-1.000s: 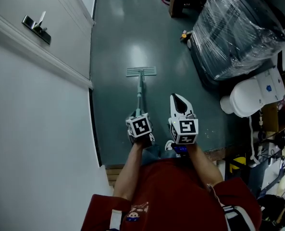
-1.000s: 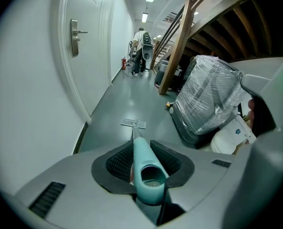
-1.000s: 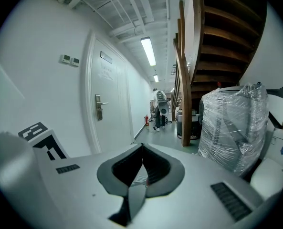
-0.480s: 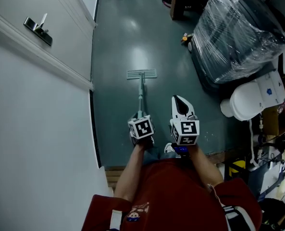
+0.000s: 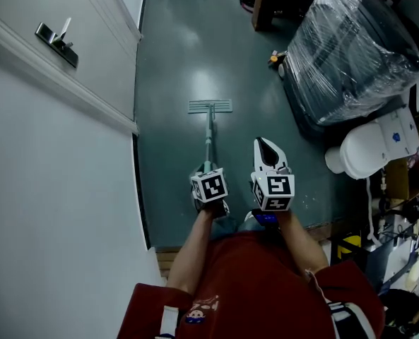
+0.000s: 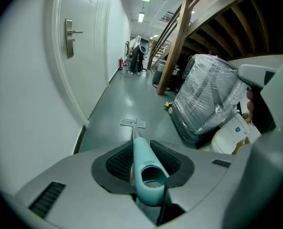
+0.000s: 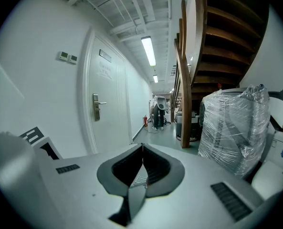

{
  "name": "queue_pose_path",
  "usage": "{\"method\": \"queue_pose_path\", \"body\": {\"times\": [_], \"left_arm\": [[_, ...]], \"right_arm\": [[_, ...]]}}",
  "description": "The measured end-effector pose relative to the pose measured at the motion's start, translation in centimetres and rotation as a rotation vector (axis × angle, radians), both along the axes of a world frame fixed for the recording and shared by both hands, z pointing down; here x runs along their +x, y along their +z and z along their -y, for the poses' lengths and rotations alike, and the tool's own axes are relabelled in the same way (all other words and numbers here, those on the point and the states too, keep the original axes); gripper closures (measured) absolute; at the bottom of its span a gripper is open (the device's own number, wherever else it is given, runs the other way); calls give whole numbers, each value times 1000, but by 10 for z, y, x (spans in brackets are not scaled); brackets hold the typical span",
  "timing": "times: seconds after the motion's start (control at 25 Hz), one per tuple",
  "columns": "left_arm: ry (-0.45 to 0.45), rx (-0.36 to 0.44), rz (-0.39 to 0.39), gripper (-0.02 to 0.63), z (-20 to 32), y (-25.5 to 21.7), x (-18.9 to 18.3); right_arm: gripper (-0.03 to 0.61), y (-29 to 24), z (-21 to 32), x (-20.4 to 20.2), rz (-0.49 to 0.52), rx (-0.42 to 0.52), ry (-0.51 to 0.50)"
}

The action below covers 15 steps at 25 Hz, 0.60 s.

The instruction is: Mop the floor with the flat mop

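**Mop barely shifted, left gripper on the handle**

Since a second ago the mop head (image 5: 210, 106) and both grippers have slid only slightly toward 4 o'clock in the head view. The left gripper (image 6: 143, 160) has its jaws clamped on the teal handle end of the flat mop (image 5: 208, 136). The mop's pole runs toward 12 o'clock to the head, which lies flat on the dark green floor (image 5: 174, 62). The right gripper (image 7: 142, 149), at 3 o'clock of the left one, has its jaw tips pressed together on nothing, apart from the mop. A white door (image 5: 39, 154) stands at 9 o'clock, a plastic-wrapped load (image 5: 350, 48) at 2 o'clock.
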<state>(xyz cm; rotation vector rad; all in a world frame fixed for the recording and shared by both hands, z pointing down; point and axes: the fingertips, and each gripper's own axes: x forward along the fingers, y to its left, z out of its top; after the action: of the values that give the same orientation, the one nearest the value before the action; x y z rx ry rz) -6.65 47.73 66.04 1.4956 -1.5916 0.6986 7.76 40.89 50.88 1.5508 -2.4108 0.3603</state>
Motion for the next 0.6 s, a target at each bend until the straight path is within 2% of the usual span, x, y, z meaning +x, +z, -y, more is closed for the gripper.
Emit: {"method": "queue_pose_path", "body": {"times": [0.24, 0.6], "left_arm": [[13, 13, -7, 489, 23, 2, -19], [12, 19, -3, 489, 74, 7, -14]], "right_arm": [[560, -11, 19, -11, -1, 36, 28], [560, -7, 70, 3, -12, 46, 39]]}}
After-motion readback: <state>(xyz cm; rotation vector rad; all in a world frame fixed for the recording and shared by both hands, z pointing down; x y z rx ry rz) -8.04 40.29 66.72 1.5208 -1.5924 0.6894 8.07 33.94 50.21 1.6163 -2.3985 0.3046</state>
